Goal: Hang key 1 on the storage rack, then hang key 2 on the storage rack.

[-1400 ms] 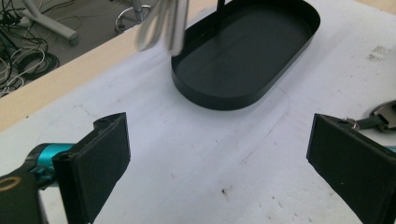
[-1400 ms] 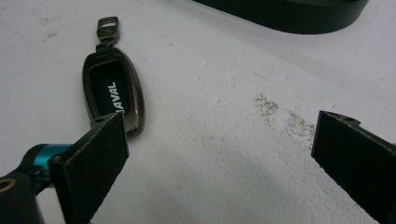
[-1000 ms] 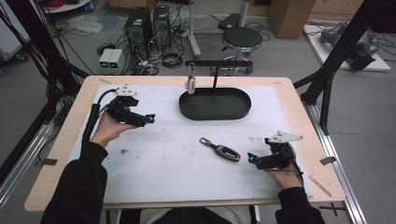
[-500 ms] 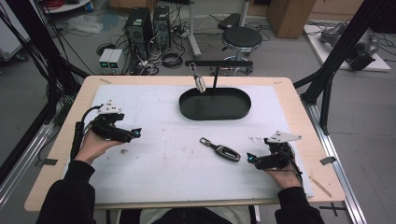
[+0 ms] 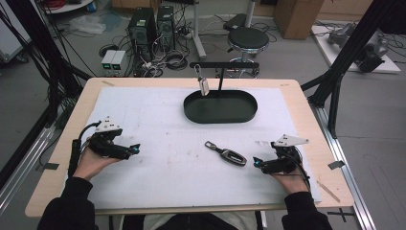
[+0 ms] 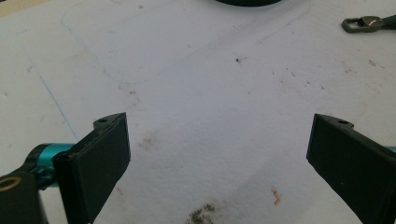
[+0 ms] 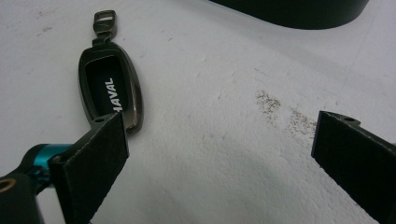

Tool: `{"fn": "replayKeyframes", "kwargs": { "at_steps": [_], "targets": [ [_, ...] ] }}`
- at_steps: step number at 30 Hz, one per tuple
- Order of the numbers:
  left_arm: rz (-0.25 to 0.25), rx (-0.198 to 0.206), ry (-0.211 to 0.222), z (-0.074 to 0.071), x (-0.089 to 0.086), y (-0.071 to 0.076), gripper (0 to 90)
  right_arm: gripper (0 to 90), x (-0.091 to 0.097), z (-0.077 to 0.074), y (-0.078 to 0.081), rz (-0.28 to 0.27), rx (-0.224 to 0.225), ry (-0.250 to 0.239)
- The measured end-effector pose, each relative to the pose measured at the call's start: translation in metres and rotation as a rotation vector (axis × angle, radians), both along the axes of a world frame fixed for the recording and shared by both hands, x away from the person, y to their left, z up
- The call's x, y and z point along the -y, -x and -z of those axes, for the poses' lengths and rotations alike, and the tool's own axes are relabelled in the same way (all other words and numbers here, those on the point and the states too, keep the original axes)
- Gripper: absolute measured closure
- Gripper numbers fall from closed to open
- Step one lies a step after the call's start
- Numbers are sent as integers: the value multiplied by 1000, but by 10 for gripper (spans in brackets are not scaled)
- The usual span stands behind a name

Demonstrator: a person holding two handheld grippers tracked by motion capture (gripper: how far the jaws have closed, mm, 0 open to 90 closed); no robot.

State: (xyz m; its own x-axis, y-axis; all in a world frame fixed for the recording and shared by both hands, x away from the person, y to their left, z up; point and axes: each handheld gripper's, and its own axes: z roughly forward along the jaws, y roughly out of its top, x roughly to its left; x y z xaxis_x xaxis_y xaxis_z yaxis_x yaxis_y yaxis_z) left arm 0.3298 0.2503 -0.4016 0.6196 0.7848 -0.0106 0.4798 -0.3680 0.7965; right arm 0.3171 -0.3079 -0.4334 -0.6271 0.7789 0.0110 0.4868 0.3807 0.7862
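Bench [image 5: 306, 103]: wooden top, covered by a white, scuffed mat [image 5: 163, 120].

Tray [image 5: 219, 107]: black, oval, at the far middle of the mat; a stand with a crossbar rises behind it, and a small tag [image 5: 204, 86] hangs from the bar over the tray's left end.

Left gripper [image 5: 135, 149]: held at the near left of the mat, fingers [image 6: 95, 163] spread wide with nothing between them, over bare mat.

Right gripper [image 5: 256, 162]: held at the near right, fingers [image 7: 93, 163] likewise parted and empty.

Key fob [image 5: 226, 153]: dark, metal-framed, lettered "HAVAL", lying flat on the mat near the middle, just left of the right gripper; its end is close beside one finger in the right gripper view.
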Motion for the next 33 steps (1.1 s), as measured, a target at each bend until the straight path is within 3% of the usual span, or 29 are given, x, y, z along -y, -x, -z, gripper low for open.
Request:
{"fn": "replayKeyframes", "kwargs": {
  "at_steps": [4,9,14,22,27,33],
  "targets": [
    [-17,21,11,4,-6,11,66,32,0,0,0,1,-1,3],
    [-27,3,26,18,-12,24,66,32,-2,1,-1,-4,-4,5],
    [-30,-23,10,31,-13,30,66,32,-7,2,-3,-19,-23,19],
    [-40,-11,34,33,-18,38,66,32,-14,-7,-7,-53,-22,-10],
    [-52,-6,52,34,-23,42,66,32,-25,-13,-16,-80,-16,-4],
    [-50,-9,40,35,-26,46,66,32,-38,-16,-22,-110,-27,12]
  ]
}}
